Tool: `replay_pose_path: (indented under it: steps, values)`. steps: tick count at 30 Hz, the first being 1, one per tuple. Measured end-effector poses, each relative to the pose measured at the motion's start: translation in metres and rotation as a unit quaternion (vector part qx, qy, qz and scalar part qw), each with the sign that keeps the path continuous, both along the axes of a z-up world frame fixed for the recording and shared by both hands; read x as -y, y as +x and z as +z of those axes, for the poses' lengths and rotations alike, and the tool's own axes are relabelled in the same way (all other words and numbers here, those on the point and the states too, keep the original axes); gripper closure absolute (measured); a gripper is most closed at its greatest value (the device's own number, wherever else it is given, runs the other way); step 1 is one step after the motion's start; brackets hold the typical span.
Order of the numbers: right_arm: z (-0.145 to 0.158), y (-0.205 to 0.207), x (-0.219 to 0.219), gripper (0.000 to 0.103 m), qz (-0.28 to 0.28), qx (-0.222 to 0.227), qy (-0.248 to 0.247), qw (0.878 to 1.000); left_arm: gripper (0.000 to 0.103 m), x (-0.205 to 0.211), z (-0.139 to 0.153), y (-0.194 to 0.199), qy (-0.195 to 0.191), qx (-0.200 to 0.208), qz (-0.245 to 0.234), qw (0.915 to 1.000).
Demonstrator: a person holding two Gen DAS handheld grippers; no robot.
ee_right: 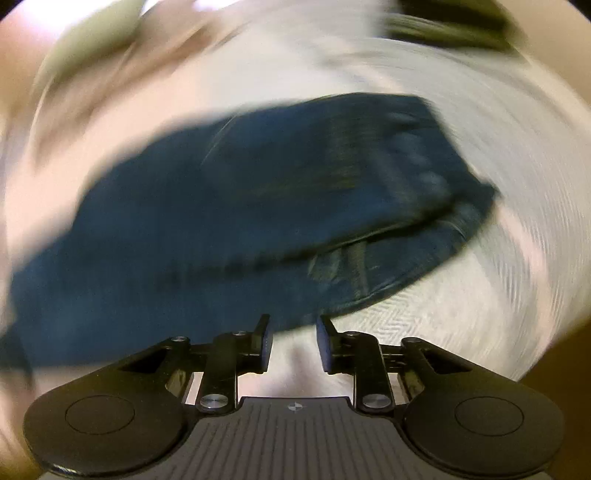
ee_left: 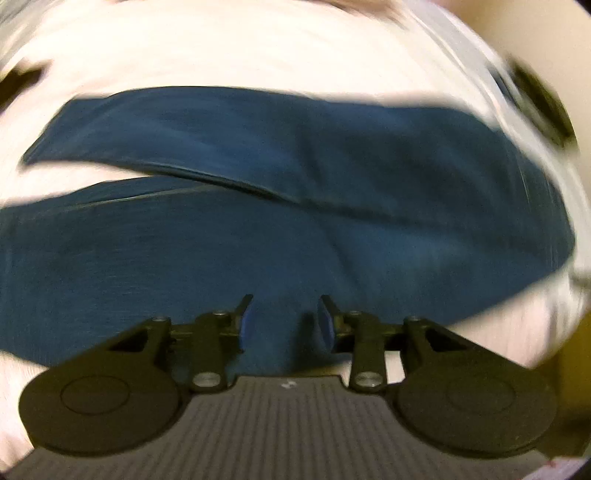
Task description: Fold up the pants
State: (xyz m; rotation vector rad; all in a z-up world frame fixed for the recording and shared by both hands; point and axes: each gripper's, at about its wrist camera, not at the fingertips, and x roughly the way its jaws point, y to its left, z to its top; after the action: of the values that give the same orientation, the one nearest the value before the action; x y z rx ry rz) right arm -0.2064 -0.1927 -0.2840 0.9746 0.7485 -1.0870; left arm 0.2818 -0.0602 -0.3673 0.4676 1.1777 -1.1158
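Note:
Dark blue pants (ee_left: 295,177) lie flat on a white herringbone cloth (ee_left: 258,48), both legs running to the left with a narrow gap between them. My left gripper (ee_left: 284,306) hovers over the near leg. It is open, blue fabric shows in the gap, and the pads do not press on it. In the right wrist view the pants (ee_right: 258,206) are blurred, with the waist end at the right. My right gripper (ee_right: 293,328) is open just off their near edge, with only the white cloth (ee_right: 461,295) between its fingers.
The white cloth ends at the right, where a tan surface (ee_left: 576,354) shows. Dark blurred objects sit off the cloth at the upper right (ee_left: 543,99) and upper left (ee_left: 18,79). Another dark shape (ee_right: 454,18) lies at the top right of the right wrist view.

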Motion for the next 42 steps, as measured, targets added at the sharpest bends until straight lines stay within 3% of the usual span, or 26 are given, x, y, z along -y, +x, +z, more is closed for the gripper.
replay_pose_path:
  steps: [2,3,5,7,10,14,16,18,26,29,30,31,33,34,36,39,40,42]
  values:
    - [-0.004,-0.023,0.013,0.077,-0.099,0.083,0.012,0.992,0.066,0.005,-0.003,0.029,-0.024,-0.035,0.085,0.9955]
    - [-0.010,-0.034,0.020,0.074,-0.145,0.128,0.019,0.981,0.061,0.009,-0.006,0.044,-0.038,-0.052,0.130,0.9894]
    - [-0.016,-0.054,0.033,0.069,-0.204,0.177,0.022,0.963,0.060,0.018,-0.015,0.075,-0.056,-0.076,0.213,0.9725]
    - [-0.020,-0.072,0.049,0.066,-0.236,0.198,0.014,0.951,0.057,0.021,-0.024,0.095,-0.075,-0.097,0.271,0.9548]
    - [-0.022,-0.087,0.061,0.064,-0.247,0.207,0.002,0.947,0.055,0.027,-0.035,0.120,-0.100,-0.105,0.332,0.9320]
    - [-0.025,-0.108,0.064,0.064,-0.251,0.210,-0.009,0.945,0.057,0.038,-0.047,0.137,-0.103,-0.100,0.365,0.9198]
    - [-0.028,-0.117,0.067,0.064,-0.257,0.219,-0.008,0.941,0.072,0.042,-0.049,0.141,-0.100,-0.100,0.374,0.9164]
    - [-0.033,-0.123,0.070,0.064,-0.261,0.237,-0.006,0.936,0.091,0.042,-0.049,0.143,-0.098,-0.091,0.379,0.9159]
    - [-0.051,-0.142,0.074,0.064,-0.296,0.280,0.001,0.913,0.091,0.026,-0.052,0.135,-0.098,-0.090,0.389,0.9116]
    - [-0.062,-0.144,0.080,0.064,-0.304,0.283,0.010,0.910,0.095,0.032,-0.050,0.132,-0.092,-0.071,0.372,0.9209]
    - [-0.065,-0.143,0.083,0.068,-0.302,0.282,0.016,0.911,0.100,0.034,-0.049,0.131,-0.093,-0.067,0.364,0.9244]
    - [-0.066,-0.141,0.086,0.087,-0.299,0.277,0.017,0.913,0.102,0.037,-0.048,0.131,-0.092,-0.060,0.355,0.9283]
    - [-0.058,-0.138,0.092,0.091,-0.288,0.263,0.007,0.921,0.103,0.039,-0.037,0.133,-0.096,-0.045,0.339,0.9347]
    - [-0.051,-0.140,0.093,0.091,-0.281,0.281,-0.004,0.918,0.103,0.038,-0.027,0.132,-0.107,-0.035,0.334,0.9358]
    - [-0.028,-0.148,0.094,0.092,-0.256,0.326,-0.036,0.910,0.103,0.028,0.006,0.125,-0.155,-0.020,0.312,0.9371]
    - [-0.007,-0.165,0.091,0.092,-0.233,0.320,-0.065,0.916,0.102,-0.004,0.049,0.095,-0.200,0.020,0.266,0.9428]
    - [-0.010,-0.171,0.089,0.092,-0.232,0.310,-0.057,0.920,0.101,-0.015,0.051,0.084,-0.193,0.028,0.258,0.9462]
    - [-0.031,-0.173,0.087,0.092,-0.233,0.248,-0.015,0.940,0.101,-0.038,0.031,0.062,-0.139,0.036,0.249,0.9577]
